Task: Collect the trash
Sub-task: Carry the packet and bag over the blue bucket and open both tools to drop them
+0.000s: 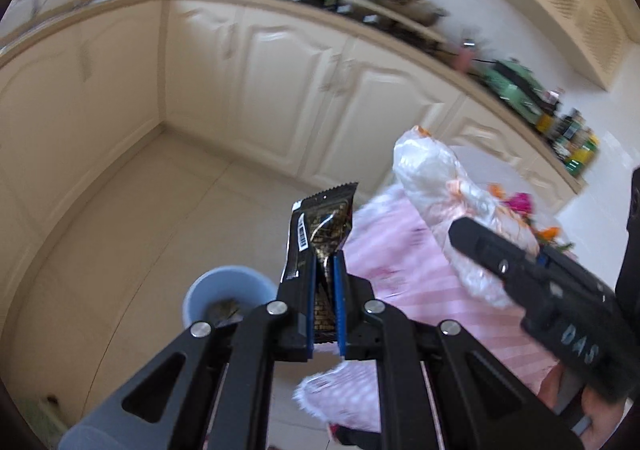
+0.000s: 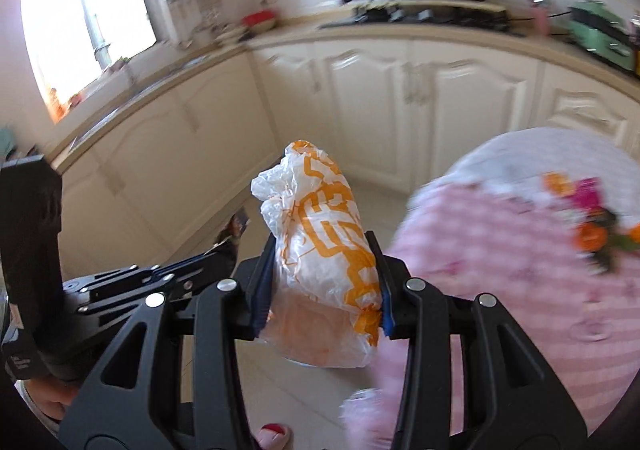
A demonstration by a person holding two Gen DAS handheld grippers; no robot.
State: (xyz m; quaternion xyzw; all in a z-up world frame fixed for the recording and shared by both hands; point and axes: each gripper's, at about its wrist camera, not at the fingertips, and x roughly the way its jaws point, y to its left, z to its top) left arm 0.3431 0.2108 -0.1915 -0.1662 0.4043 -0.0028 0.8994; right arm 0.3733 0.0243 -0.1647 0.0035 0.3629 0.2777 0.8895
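Note:
My left gripper (image 1: pixel 323 262) is shut on a black and gold snack wrapper (image 1: pixel 322 228) that sticks up between its blue pads. A blue trash bin (image 1: pixel 224 294) stands on the floor below and to the left of it, with some trash inside. My right gripper (image 2: pixel 326 246) is shut on a crumpled white and orange plastic bag (image 2: pixel 324 250). The bag also shows in the left wrist view (image 1: pixel 436 185), with the right gripper (image 1: pixel 532 270) beside it. The left gripper shows at the left of the right wrist view (image 2: pixel 168 274).
A round table with a pink striped cloth (image 1: pixel 408 262) (image 2: pixel 520 258) is at the right, with orange and pink flowers (image 2: pixel 592 217) on it. Cream kitchen cabinets (image 1: pixel 280 89) and a cluttered counter (image 1: pixel 360 5) run behind. The floor is tiled (image 1: pixel 140 230). A bare foot (image 2: pixel 274 436) is below.

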